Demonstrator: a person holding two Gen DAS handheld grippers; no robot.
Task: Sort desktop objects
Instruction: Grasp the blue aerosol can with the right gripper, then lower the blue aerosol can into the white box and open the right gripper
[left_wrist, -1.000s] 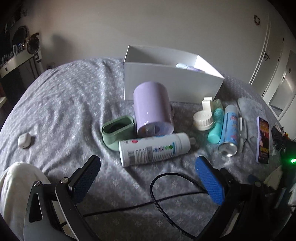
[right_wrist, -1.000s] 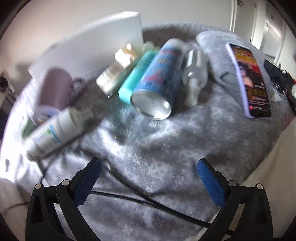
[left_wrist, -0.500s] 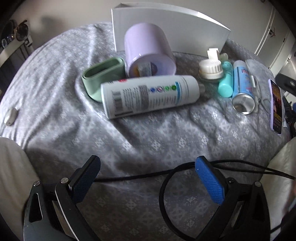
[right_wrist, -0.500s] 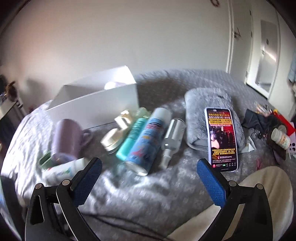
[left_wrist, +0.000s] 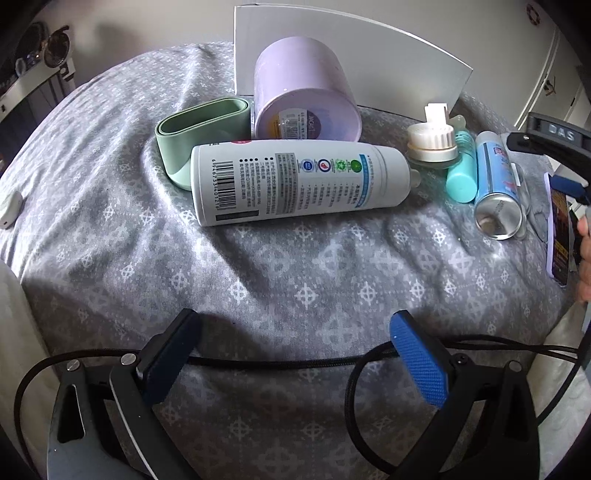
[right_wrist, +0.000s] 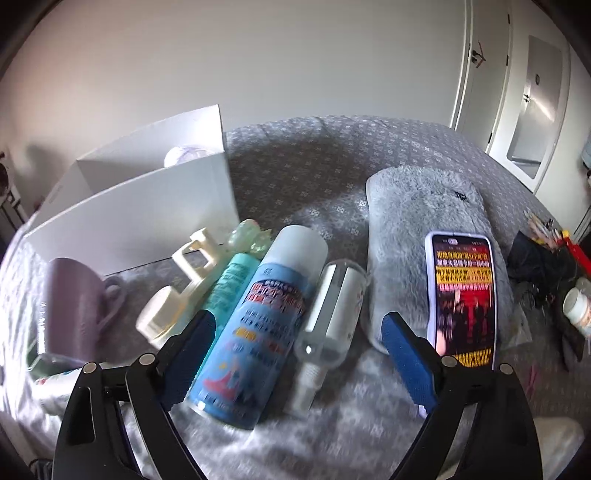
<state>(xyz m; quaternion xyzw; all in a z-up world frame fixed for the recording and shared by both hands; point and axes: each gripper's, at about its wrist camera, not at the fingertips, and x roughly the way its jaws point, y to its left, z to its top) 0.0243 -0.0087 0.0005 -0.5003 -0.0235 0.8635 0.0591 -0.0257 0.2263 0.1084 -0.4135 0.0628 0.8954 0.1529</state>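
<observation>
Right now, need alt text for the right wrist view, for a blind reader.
The open right gripper hovers low over a grey patterned bedspread, its blue pads either side of a lying blue spray can and clear pump bottle. Left lie a teal tube, lilac mug and white open box; right, a lit phone on a grey fluffy towel.

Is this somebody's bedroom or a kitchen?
Probably a bedroom. The things lie on a soft grey patterned bedspread, not a table, and white closet-like doors stand behind. A phone rests on a fluffy grey towel.
</observation>
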